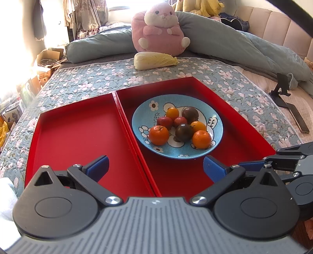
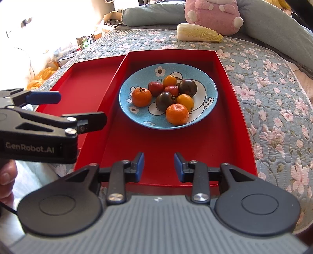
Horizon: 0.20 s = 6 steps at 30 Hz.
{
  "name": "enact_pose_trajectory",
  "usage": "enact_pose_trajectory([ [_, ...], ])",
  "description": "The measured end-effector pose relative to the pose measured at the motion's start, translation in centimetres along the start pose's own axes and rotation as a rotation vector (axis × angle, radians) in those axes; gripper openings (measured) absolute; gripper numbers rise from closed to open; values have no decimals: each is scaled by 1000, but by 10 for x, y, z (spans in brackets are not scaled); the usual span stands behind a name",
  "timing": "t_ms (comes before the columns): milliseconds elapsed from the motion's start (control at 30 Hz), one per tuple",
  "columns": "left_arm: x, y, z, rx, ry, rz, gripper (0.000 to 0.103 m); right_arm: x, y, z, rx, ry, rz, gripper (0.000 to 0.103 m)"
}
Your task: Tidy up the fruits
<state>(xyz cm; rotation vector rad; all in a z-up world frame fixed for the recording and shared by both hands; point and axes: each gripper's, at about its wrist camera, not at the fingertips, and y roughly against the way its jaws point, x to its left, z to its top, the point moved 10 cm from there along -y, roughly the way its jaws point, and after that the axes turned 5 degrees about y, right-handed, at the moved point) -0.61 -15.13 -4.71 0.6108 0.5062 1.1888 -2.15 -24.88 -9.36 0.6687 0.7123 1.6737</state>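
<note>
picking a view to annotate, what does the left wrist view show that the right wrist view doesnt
Only the left wrist view: the plush rabbit's face, a black phone stand and the headboard.
Only the right wrist view: a hand beside the left gripper, and the right gripper, both empty.
Both: blue plate of eight fruits in the right red tray, empty left red tray, cabbage.

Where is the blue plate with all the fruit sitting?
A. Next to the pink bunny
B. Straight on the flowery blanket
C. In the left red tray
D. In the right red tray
D: the blue plate of fruit sits inside the right red tray, while the left red tray holds nothing.
</note>
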Motion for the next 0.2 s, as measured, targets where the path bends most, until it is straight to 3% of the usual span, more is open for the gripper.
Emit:
enact_pose_trajectory([
  [200,-2,1,0,-11,-3,-11,103,-1,0,0,-3,-2,2,37],
])
